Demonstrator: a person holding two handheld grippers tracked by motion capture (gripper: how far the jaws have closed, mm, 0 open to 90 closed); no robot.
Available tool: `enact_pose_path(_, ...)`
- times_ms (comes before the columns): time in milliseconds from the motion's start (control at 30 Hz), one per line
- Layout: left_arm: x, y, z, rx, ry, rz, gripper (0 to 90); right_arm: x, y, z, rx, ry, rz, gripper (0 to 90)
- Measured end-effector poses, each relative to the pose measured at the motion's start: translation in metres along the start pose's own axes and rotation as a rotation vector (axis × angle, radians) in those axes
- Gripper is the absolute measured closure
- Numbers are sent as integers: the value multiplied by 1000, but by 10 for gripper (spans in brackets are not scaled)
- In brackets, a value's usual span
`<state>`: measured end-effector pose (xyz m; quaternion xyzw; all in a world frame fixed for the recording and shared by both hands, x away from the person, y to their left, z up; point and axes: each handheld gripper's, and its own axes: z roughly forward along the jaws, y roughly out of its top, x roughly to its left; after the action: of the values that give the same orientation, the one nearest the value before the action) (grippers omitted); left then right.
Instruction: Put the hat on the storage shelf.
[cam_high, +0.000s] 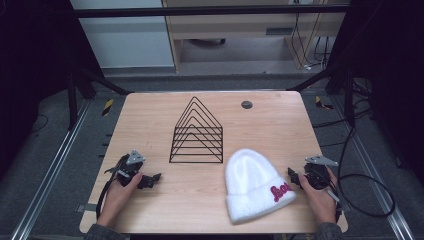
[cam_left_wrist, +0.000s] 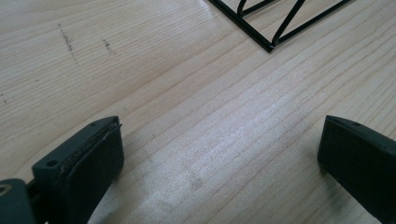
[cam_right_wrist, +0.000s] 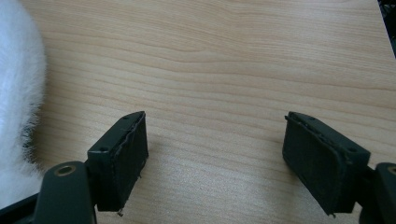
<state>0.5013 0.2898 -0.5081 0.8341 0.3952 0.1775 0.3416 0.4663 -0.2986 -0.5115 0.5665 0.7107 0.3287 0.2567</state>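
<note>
Here, white hat (cam_high: 252, 184) lying flat at five o'clock on table (cam_high: 150, 120), wire rack (cam_high: 197, 132) centre. Left gripper (cam_high: 150, 180) at eight o'clock, right gripper (cam_high: 296, 176) just beside hat at four; both spread wide, empty.

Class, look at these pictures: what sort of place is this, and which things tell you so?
Probably a lab or workshop: a wooden table inside a dark metal frame, cables on the floor behind.
</note>
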Motion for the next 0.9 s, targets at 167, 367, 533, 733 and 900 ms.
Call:
enact_pose_path(167, 0, 0, 0, 0, 0, -1, 0, 0, 0, 0, 1, 0, 2, 222)
enact_pose_path(367, 0, 0, 0, 1, 1, 0, 0, -2, 2, -3, 17, 22, 15, 201)
enact_pose_path(533, -1, -1, -1, -1, 2, -5, 0, 9, 21, -18, 30, 27, -17, 201)
enact_pose_path(733, -1, -1, -1, -1, 2, -4, 0, 40, 54, -31, 52, 78, -110, 196)
enact_pose_path(900, -1, -1, -1, -1, 2, -5, 0, 63, 75, -32, 75, 117, -174, 212)
